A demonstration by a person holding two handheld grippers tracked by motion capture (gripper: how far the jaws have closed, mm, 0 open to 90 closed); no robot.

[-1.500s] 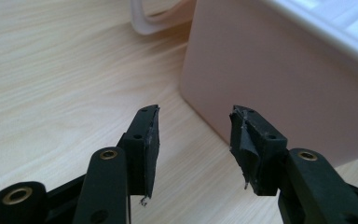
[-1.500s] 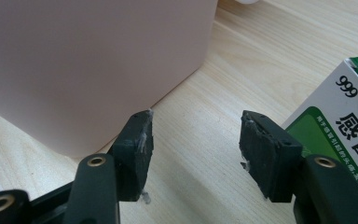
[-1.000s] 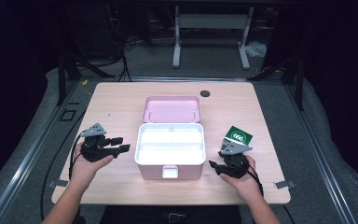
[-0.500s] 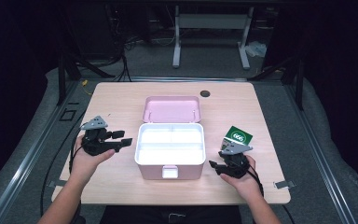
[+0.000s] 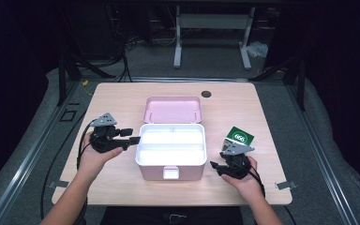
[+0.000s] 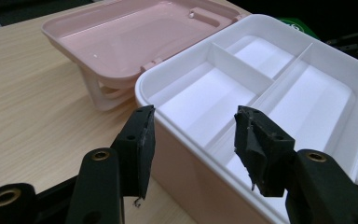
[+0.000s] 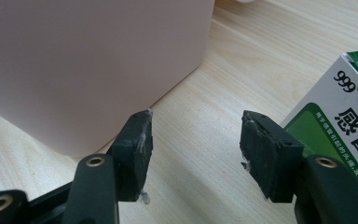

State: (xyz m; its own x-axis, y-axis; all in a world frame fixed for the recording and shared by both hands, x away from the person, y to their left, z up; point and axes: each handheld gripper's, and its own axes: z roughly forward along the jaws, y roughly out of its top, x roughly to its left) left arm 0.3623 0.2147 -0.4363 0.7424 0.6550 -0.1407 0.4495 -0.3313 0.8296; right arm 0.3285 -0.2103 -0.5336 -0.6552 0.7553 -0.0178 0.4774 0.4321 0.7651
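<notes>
Pink-and-white plastic storage box (image 5: 171, 152), lid (image 5: 172, 109) thrown back flat behind it, standing at the middle of the pale wood counter (image 5: 122, 98). Interior: white tray with one long compartment and two shorter ones, all bare.

Green-and-white medicine carton (image 5: 240, 137), printed "999", lying on the counter to the box's right, just beyond the right tongs (image 5: 218, 167). Its long axis runs diagonally, from near right to far left, with the near end by the tongs.

Left tongs (image 5: 132, 136): jaws spread, nothing between them, held at the box's left wall with the tips over its rim (image 6: 168, 74).

Right tongs, seen in their own view (image 7: 193, 149): jaws spread, holding nothing, low over bare wood between the box's pink wall (image 7: 93, 65) and the carton (image 7: 340, 126), which lies just outside the right-hand jaw.

Step in hand, as judged: taking up the carton for the box. Handling advice: turn the right tongs toward the carton, straddle its narrow width across the long axis, close gently so the card does not crush, and steady the box with the left.
</notes>
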